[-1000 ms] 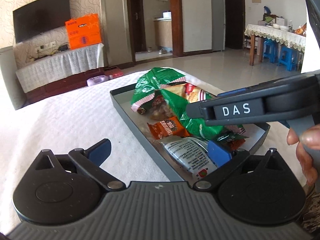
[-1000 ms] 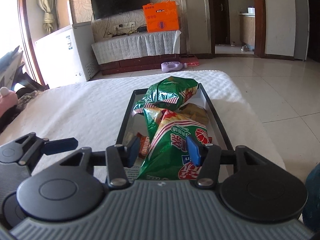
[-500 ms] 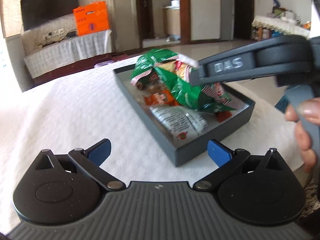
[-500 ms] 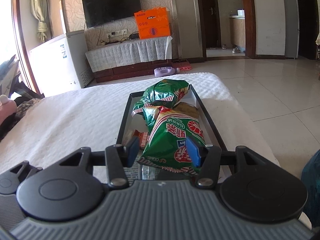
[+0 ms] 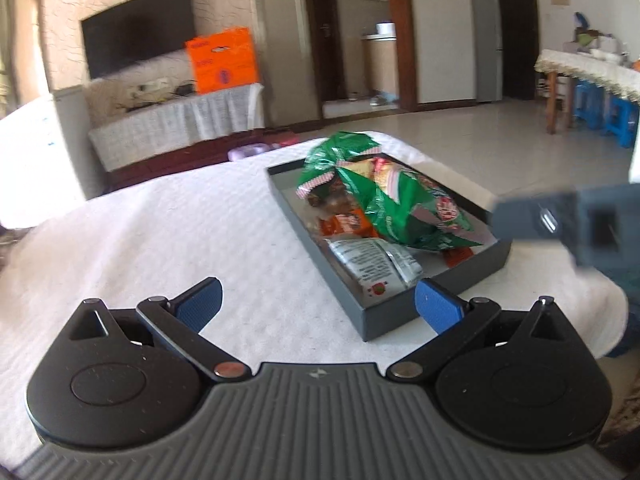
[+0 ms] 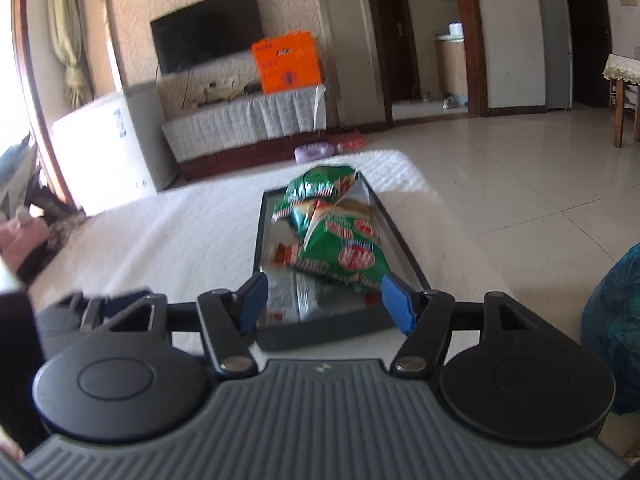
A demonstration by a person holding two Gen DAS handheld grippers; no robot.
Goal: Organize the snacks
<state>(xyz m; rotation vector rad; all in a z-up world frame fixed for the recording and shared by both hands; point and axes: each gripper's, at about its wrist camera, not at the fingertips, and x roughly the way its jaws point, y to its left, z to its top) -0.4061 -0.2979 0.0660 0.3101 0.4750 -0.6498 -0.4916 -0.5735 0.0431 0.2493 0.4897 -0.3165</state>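
Right gripper [image 6: 324, 300] now back from tray [image 6: 320, 332], fingers apart

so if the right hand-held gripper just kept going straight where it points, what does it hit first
Probably the near wall of the dark tray, which lies straight ahead between the open fingers of the right hand-held gripper. If it cleared the wall, the silver snack packet comes next; depth is unclear.
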